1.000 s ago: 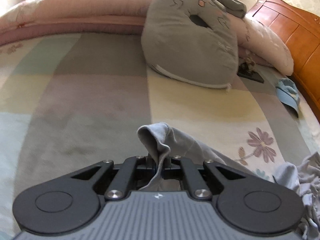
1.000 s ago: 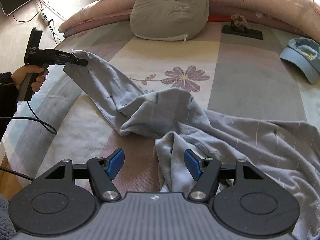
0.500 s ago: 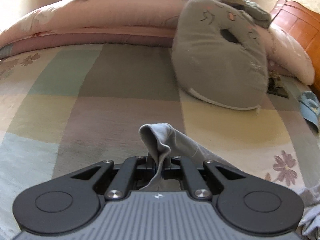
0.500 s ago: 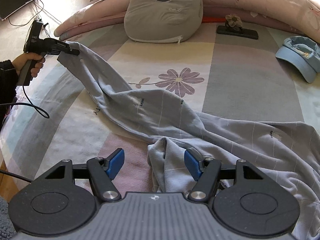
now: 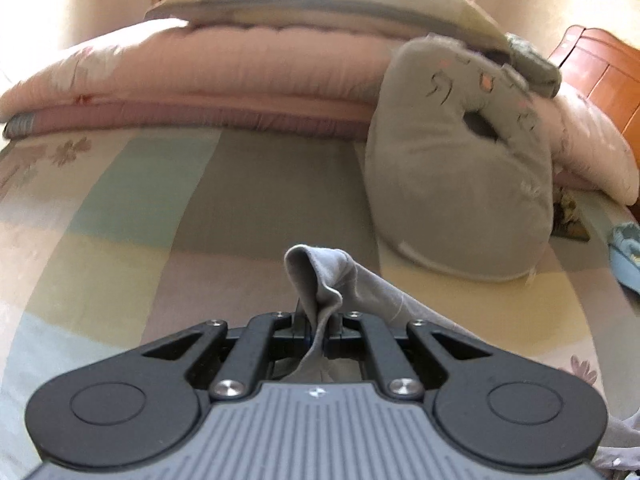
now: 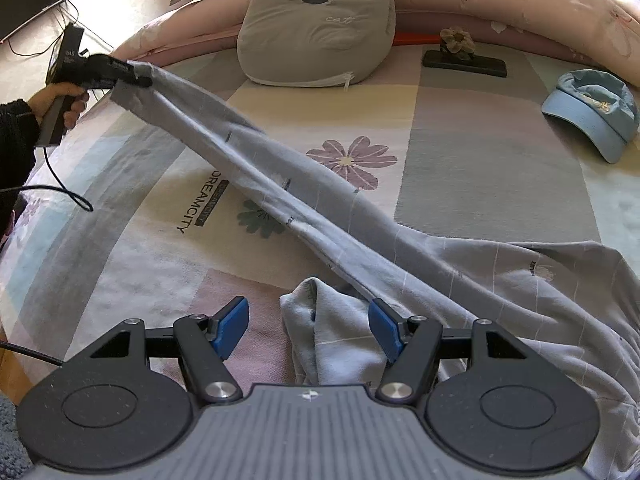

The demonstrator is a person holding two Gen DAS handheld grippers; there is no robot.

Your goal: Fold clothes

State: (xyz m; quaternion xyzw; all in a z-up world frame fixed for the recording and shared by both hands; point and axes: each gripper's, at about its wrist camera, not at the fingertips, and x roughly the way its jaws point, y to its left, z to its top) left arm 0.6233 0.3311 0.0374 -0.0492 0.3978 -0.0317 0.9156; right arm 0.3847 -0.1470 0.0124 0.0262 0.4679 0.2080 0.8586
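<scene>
A light grey garment [image 6: 400, 248] with thin white lines lies across the bed; one long part is stretched taut up to the left. My left gripper [image 5: 318, 330] is shut on that end, a bunched fold of grey cloth [image 5: 320, 276] poking out past its fingers. In the right wrist view the same left gripper [image 6: 136, 76] shows at upper left, held in a hand [image 6: 60, 100] above the bed. My right gripper [image 6: 308, 326] is open, its blue pads [image 6: 232, 326] on either side of a rumpled cuff [image 6: 332, 328] without touching it.
A grey cat-face cushion [image 6: 316, 28] leans on rolled pink quilts [image 5: 240, 76] at the back of the bed. A light blue cap [image 6: 596, 112] lies at right, a dark flat object with a dried flower [image 6: 464, 64] beside the cushion. A wooden headboard [image 5: 600, 68] stands at right.
The left gripper has pulled its end of the garment up and away to the left, so the sleeve went from slack folds to a taut band. The right gripper stayed open over the cuff.
</scene>
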